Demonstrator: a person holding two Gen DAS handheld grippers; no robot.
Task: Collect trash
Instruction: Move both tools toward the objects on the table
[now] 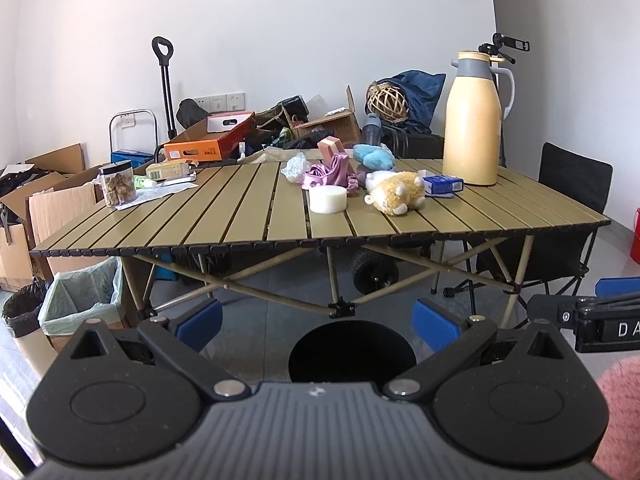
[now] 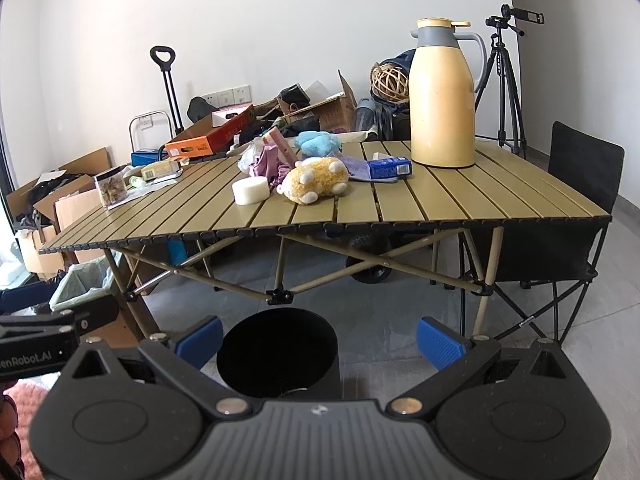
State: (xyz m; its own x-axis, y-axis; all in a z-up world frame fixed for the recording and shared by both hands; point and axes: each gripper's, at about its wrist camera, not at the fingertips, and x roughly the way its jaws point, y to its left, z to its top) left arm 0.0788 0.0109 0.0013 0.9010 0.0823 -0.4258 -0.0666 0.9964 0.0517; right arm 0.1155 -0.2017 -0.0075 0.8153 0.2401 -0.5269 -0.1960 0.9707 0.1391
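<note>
Worktop [image 1: 248, 216], slatted and foldable, fills mid-frame in both wrist views; both grippers well short of it, low, aimed at its near edge. Black bin [image 1: 352, 350] on the floor right ahead, open mouth up, between the blue pads in each view. Second bin with pale green liner [image 1: 80, 300] at 9 o'clock under the worktop corner. Yellow jug [image 1: 472, 120] at 1 o'clock, not trash. Plush toys [image 1: 396, 192] and white foam disc [image 1: 328, 199] mid-worktop, likely not trash either. Best trash candidate: crumpled clear plastic bag [image 1: 295, 166] at 12 o'clock, far side, touching the purple cloth [image 1: 332, 174]. Judgement: very light, soft, crinkly, slippery; pinch a bunched fold at the top, not a flat face, or it slides out. Papers near the jar [image 1: 116, 184] at 10 o'clock could count too. Left gripper [image 1: 316, 322] jaws spread wide, nothing held. Right gripper [image 2: 320, 338] same: wide apart, empty.
</note>
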